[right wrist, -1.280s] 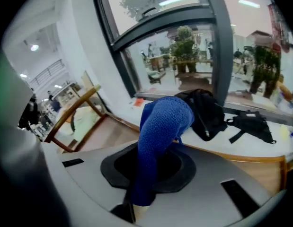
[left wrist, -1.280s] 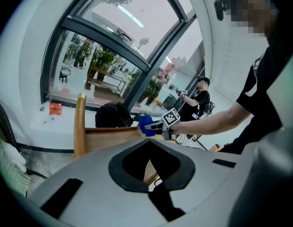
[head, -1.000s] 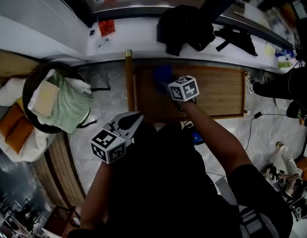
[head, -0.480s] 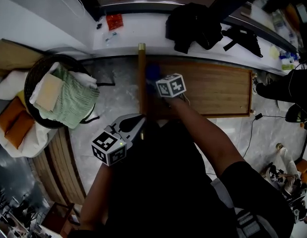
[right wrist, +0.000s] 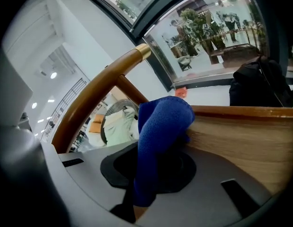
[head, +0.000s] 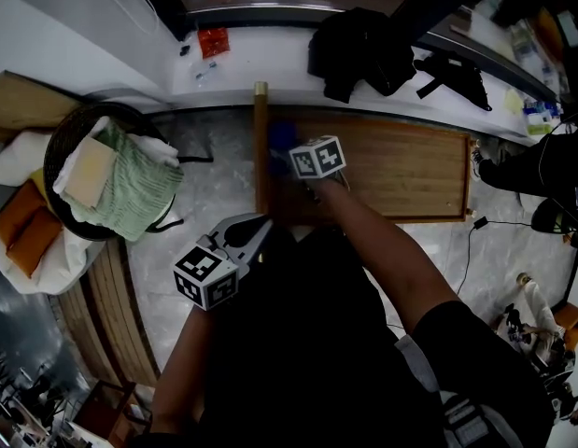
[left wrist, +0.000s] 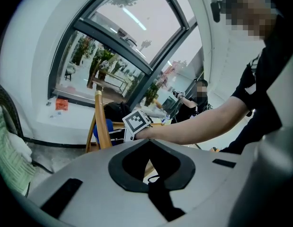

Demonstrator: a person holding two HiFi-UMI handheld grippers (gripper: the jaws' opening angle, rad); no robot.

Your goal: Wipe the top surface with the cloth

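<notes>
1. Holds the left tongs [head: 254, 227] nearest the body, clenched together with nothing between them, off the work and taking no part in the wipe.
2. Grips the crumpled deep-blue cloth [right wrist: 160, 126] in the right tongs [head: 296, 152], clamped on a fold low down so that the bulk bunches up past the tips.
3. Presses that cloth against the flat brown wooden counter [head: 391, 171] at its left end, touching the boards just beside the round wooden post with the brass-coloured cap [head: 260, 129].
4. Reads as mid-wipe: seems to be working the left edge, with the long bare stretch to the right well apart from the cloth.
5. Cannot tell which boards are done, as no streak, sheen or dust line shows on the wood. Judges the far right end and the back rim the likeliest parts left.
6. Leaves alone, off to the left on the floor, the dark round wicker basket [head: 51, 161] stuffed with pale green towelling.
7. Leaves alone too, farthest off, the white ledge [head: 260, 63] under the window, which bears a heap of black bags [head: 363, 45] and a small red packet [head: 212, 40].
</notes>
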